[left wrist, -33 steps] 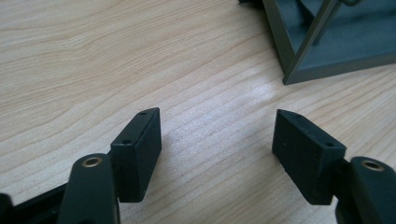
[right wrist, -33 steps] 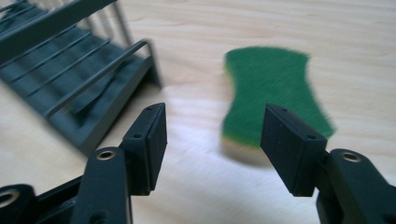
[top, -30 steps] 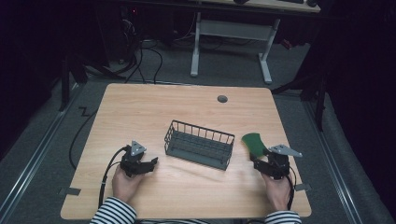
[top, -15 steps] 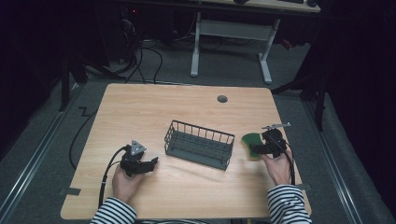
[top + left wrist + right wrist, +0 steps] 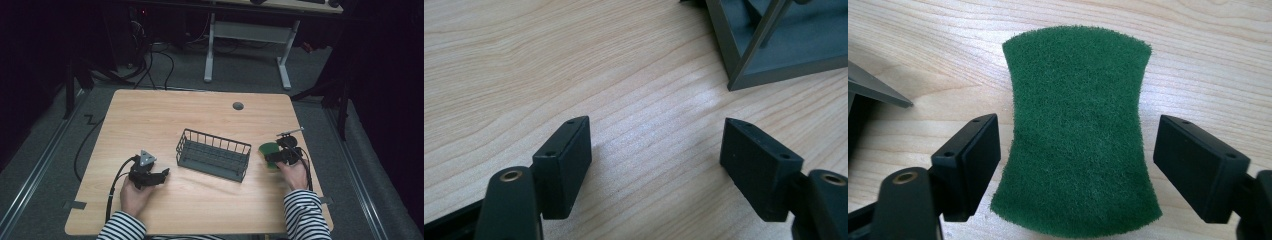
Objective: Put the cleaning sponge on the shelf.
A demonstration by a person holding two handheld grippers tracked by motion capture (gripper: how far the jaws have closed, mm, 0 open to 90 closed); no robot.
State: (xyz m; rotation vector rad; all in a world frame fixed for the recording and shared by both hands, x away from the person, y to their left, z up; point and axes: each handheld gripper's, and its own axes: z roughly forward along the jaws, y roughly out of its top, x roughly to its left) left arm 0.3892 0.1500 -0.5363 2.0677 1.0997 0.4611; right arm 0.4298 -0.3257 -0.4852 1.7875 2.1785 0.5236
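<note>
A green scouring sponge (image 5: 1075,130) lies flat on the wooden table (image 5: 150,120), just right of a dark wire basket (image 5: 213,154). In the high view the sponge (image 5: 268,150) is partly covered by my right gripper (image 5: 276,156), which hovers over it. In the right gripper view that gripper (image 5: 1075,167) is open, with one jaw on each side of the sponge and a small gap to each. My left gripper (image 5: 161,176) rests low at the front left, open, with bare wood between its jaws (image 5: 654,160). The basket's corner (image 5: 769,45) shows ahead of it to the right.
A round grey cable port (image 5: 238,106) sits near the table's far edge. A cable (image 5: 112,192) trails from the left gripper over the front edge. Beyond the table stand a desk frame (image 5: 247,35) and floor cables.
My right gripper has moved forward and left from the table's front right onto the sponge, now straddling it. The left gripper has stayed put.
</note>
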